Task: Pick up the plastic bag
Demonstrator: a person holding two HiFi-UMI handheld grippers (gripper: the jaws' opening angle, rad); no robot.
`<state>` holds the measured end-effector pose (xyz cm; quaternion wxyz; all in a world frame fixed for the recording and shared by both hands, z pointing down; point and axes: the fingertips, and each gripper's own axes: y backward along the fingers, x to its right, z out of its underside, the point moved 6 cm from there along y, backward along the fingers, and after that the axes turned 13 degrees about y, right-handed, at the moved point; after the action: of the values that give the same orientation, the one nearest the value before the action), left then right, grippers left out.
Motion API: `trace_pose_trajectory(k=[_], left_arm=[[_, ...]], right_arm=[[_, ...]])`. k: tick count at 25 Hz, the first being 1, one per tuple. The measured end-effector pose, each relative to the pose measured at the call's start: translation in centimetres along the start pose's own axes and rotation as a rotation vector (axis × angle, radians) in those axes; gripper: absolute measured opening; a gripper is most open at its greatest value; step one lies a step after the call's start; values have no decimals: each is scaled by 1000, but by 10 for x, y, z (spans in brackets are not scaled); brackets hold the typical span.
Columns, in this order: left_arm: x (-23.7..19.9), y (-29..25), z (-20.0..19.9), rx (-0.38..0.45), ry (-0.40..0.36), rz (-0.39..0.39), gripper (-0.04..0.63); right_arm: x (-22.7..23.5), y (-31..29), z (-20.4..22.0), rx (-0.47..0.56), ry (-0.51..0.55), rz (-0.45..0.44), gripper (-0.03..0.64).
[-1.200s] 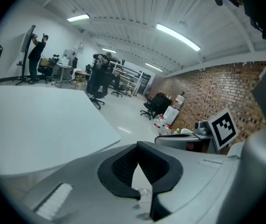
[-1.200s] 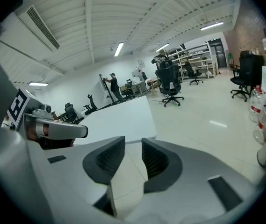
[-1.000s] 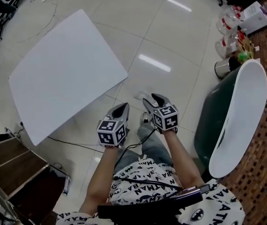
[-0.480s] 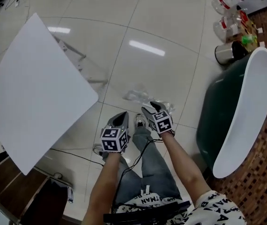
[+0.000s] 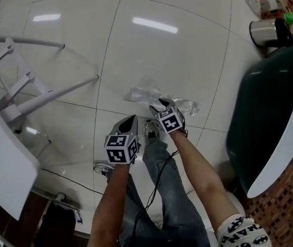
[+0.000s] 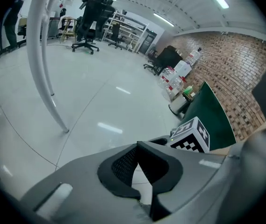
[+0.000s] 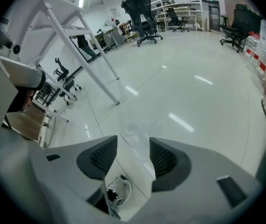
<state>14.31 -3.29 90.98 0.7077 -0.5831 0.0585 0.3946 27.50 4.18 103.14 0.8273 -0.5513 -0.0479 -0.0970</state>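
While the plastic bag (image 5: 145, 93) lies crumpled & flat on the glossy tile floor (image 5: 161, 45), the R gripper (image 5: 162, 103) is over the bag's near edge, jaws wide apart w/ nothing between them. In the right gripper view the bag (image 7: 140, 129) shows on the floor past the gap. L gripper (image 5: 133, 118) is near the bag's near-left side, apart from it, jaws closed tip to tip, empty. Shoe (image 5: 150, 130) just behind bag. White table legs (image 5: 58, 89) well left of bag, dark green tub (image 5: 270, 117) well right.

One plastic bag (image 5: 156, 95), two grippers (image 5: 131, 119) (image 5: 161, 104), one white table (image 5: 2, 156).
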Motion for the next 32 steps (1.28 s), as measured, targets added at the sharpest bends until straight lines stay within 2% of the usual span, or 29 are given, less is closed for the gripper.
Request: trace_pose_trajectory(k=[6, 9, 14, 21, 24, 27, 31, 32], left_arm=[[-42, -61, 38, -69, 2, -21, 0], [-58, -78, 42, -69, 2, -22, 0], [-77, -105, 42, -53, -5, -26, 0], [-85, -119, 47, -36, 8, -12, 0], [-86, -120, 54, -29, 26, 0, 0], [-84, -118, 64, -39, 37, 5, 0], [-73, -109, 68, -57, 9, 17, 0], [-71, -105, 68, -57, -2, 21, 0]], right_arm=[[14, -93, 35, -62, 86, -8, 233], [19, -126, 39, -75, 122, -11, 273], [29, -170, 50, -104, 188, -16, 273], [32, -205, 57, -162, 292, -17, 273], [31, -213, 60, -189, 365, 26, 272], [24, -214, 57, -227, 466, 65, 219], [24, -213, 55, -270, 493, 59, 202], [24, -213, 54, -278, 496, 62, 178]])
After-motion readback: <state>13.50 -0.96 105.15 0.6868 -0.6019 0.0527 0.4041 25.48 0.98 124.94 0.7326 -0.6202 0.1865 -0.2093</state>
